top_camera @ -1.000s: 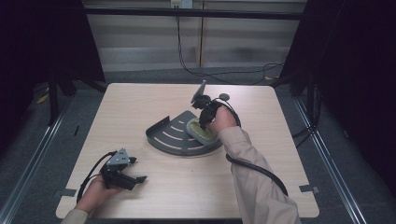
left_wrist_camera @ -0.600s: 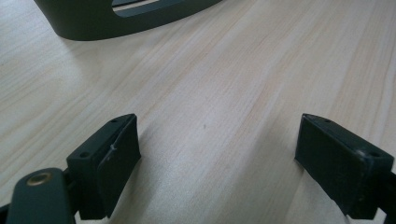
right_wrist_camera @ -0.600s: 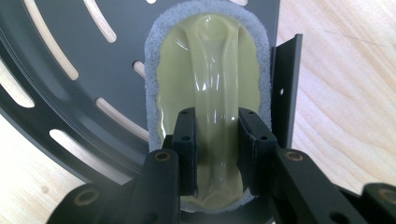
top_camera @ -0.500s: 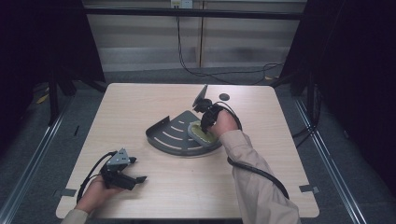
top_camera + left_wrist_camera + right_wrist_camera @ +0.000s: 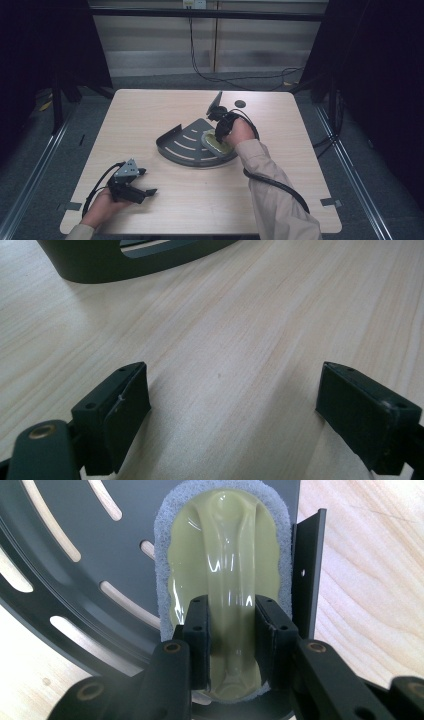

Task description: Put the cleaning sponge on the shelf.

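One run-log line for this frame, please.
right gripper: shut on scrubber handle | scrubber on slotted tray | left gripper: open, idle

Lab: lone table, black curtains, cables.

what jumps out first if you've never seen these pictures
The eye goes to the dark slotted quarter-round tray at the middle of the wooden table, where the right tongs are shut on the raised handle of a pale green scrubber pad lying on it. Next, the left tongs rest wide open over bare wood at the table's near left corner, holding nothing.
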The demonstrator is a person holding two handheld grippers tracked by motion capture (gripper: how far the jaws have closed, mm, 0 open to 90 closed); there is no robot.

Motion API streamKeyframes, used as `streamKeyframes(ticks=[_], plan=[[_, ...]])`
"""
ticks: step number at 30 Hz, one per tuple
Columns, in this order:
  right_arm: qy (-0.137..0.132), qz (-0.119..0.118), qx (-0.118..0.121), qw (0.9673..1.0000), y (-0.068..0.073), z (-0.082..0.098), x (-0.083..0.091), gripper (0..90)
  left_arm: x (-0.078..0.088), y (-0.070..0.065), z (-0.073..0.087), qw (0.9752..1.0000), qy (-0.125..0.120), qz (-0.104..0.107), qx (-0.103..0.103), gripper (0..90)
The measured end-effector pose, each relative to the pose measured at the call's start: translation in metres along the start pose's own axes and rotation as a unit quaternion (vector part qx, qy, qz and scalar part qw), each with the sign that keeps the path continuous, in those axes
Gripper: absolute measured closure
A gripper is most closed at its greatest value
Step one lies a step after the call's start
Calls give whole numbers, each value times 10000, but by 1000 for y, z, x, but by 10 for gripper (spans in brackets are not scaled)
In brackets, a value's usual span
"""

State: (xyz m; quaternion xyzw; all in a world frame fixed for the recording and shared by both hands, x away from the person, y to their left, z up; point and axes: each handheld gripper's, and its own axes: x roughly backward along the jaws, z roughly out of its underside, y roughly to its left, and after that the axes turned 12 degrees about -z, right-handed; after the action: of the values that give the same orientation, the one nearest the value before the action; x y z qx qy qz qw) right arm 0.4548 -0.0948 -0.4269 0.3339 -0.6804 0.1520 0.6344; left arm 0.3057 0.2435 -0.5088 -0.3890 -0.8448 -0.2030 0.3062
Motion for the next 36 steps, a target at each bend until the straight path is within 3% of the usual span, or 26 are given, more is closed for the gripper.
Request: streamKeyframes(ticks=[9,25,29,30,31,36], plan=[[-27,96,-12,9999,-1,0,1,587,0,0,0,10000,13,11,-5,133],[-320,171,38,9993,2,6,16,290,0,0,0,10000,12,13,-3,133],[-282,202,52,9994,4,8,18,255,0,0,0,10000,20,8,-15,132],[-289,219,171,9992,2,9,19,250,0,0,0,10000,16,9,-7,132],[-294,225,93,9993,4,10,20,249,0,0,0,10000,17,11,-5,132],[-351,221,142,9990,3,15,29,234,0,1,0,10000,-1,36,18,132]])
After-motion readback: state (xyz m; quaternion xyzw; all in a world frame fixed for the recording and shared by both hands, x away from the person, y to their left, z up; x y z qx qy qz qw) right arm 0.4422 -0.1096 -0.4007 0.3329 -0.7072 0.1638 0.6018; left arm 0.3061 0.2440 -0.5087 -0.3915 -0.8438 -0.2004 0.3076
